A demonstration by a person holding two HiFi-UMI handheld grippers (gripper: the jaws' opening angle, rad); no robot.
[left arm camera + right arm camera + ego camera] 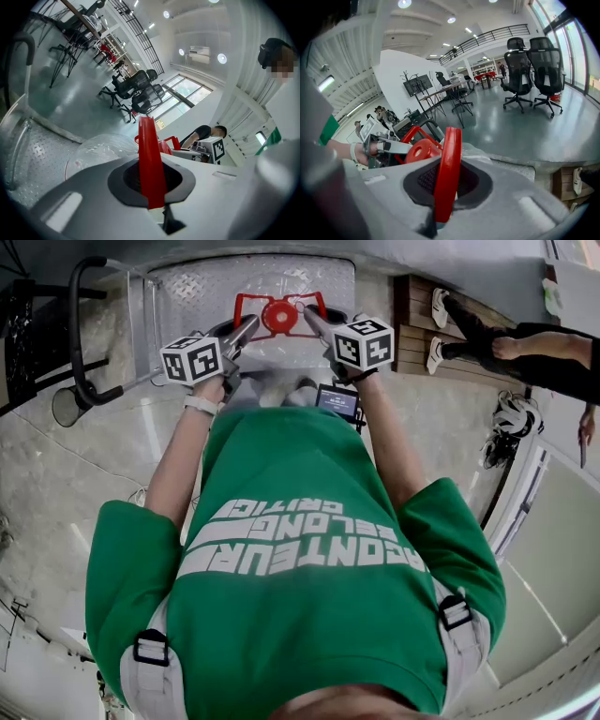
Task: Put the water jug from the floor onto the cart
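Fingers [79, 187] pinch red handle [151, 159]; water jug [101, 150] over cart [197, 287] deck.

Black office chairs [532, 70] stand on glossy grey floor [525, 131] by tall windows [581, 42] (ceiling lights [404, 3] on).

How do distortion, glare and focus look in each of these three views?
Head view: strong fisheye bending; the green shirt is sharp, the floor has a pale sheen. Left gripper view: dark round corners, glare from the ceiling lamps. Right gripper view: the same rounding, bright windows at right, the jug handle near the lens is soft.
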